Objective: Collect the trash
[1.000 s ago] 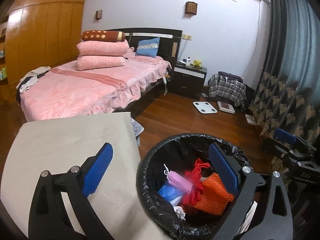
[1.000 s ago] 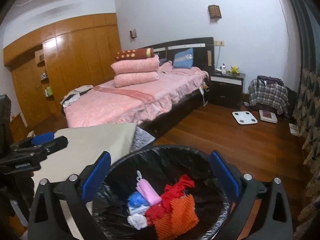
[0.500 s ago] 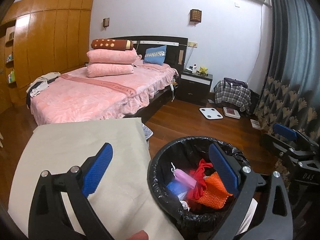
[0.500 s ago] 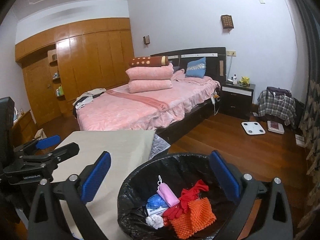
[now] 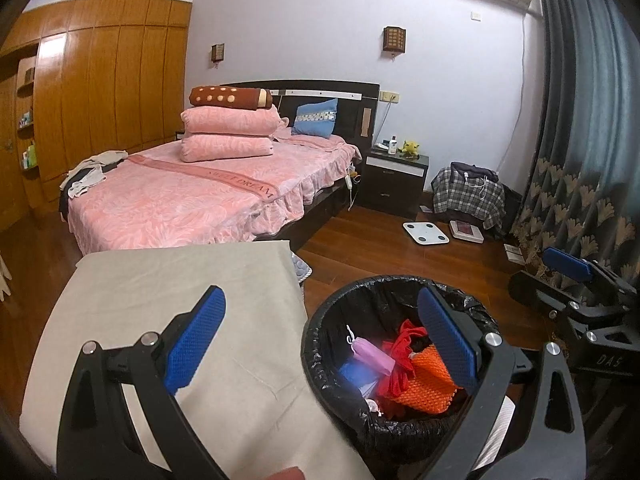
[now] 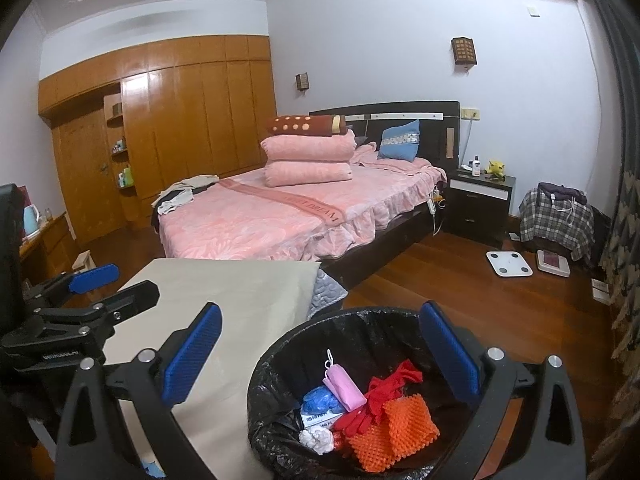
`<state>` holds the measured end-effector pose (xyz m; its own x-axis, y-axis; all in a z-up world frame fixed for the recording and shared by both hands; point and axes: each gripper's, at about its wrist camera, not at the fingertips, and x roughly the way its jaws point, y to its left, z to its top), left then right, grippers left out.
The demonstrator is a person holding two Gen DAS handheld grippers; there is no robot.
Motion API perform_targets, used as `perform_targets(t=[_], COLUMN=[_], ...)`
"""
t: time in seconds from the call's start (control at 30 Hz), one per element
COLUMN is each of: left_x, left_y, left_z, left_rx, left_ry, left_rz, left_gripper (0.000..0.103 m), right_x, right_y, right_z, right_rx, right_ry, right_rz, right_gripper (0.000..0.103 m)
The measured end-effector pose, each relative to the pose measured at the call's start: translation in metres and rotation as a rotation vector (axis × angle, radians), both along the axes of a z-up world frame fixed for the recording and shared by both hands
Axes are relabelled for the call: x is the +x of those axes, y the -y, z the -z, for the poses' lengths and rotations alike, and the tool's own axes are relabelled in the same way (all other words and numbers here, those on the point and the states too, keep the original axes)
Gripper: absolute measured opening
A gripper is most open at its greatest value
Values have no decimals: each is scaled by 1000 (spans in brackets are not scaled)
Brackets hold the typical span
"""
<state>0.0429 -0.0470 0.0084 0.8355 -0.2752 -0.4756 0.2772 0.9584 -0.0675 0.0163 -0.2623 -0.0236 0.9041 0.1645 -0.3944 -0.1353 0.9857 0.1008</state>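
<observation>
A round bin with a black liner (image 5: 320, 340) (image 6: 276, 360) stands beside a beige-covered table (image 5: 160, 292) (image 6: 240, 292). Inside lie an orange foam net (image 5: 430, 384) (image 6: 400, 428), red gloves (image 6: 384, 392), a pink pouch (image 5: 372, 354) (image 6: 344, 384), a blue item (image 6: 320, 398) and white crumpled paper (image 6: 318, 438). My left gripper (image 5: 320, 340) is open and empty, held above the table edge and bin. My right gripper (image 6: 320, 354) is open and empty above the bin. Each gripper shows in the other's view, the right one (image 5: 576, 280) and the left one (image 6: 92, 288).
A pink bed (image 5: 192, 200) stands behind the table. A dark nightstand (image 5: 394, 180), a white scale (image 5: 424, 233), a plaid-covered pile (image 5: 468, 196) and patterned curtains (image 5: 580, 200) line the right side. Wooden wardrobes (image 6: 180, 120) fill the left wall.
Both grippers have risen and pulled back from the bin, so the bin sits lower and smaller in view. Both stay open and empty.
</observation>
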Motion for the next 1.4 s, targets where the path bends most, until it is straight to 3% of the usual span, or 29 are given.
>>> perform_targets(t=[1.4], left_x=[-8], left_y=[0], left_z=[-2], left_rx=[11], left_ry=[10], left_rz=[3], left_gripper=[94], right_x=[-6], right_y=[0], right_z=[-4], right_rx=[-3], right_ry=[9], right_rz=[-5], right_gripper=[97])
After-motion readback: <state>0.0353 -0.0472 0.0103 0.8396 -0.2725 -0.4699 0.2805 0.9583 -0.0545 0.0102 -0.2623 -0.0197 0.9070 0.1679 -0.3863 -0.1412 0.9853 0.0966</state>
